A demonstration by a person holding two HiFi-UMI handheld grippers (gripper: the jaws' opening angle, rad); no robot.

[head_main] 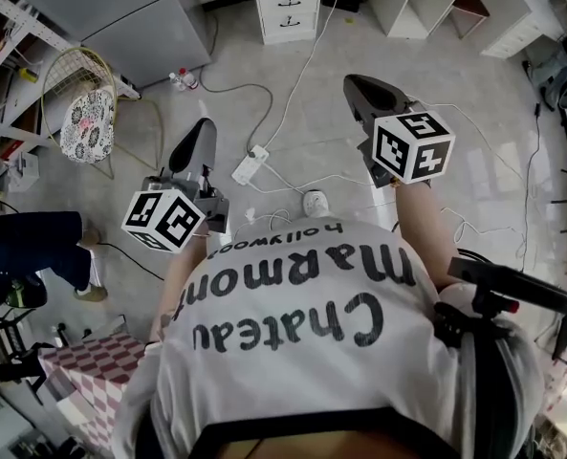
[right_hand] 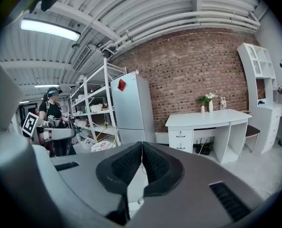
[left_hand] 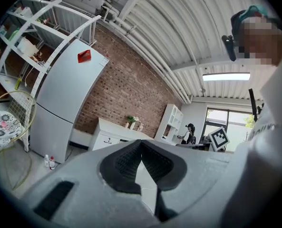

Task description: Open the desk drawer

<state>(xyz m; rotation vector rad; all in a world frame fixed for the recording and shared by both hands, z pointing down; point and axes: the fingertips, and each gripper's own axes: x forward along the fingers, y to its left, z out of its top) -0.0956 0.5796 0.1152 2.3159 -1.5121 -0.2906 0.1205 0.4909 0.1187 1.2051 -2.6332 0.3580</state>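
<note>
left gripper (left_hand: 141,145) clenched on nothing, right gripper (right_hand: 141,147) clenched, empty too, both in the air, well apart from white desk (right_hand: 205,119) by brick wall (right_hand: 198,65), desk drawers (right_hand: 180,139) closed

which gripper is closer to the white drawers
The right gripper: in the head view it reaches further toward the white drawers, while the left gripper sits further back.

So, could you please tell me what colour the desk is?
The desk is white; right gripper view.
</note>
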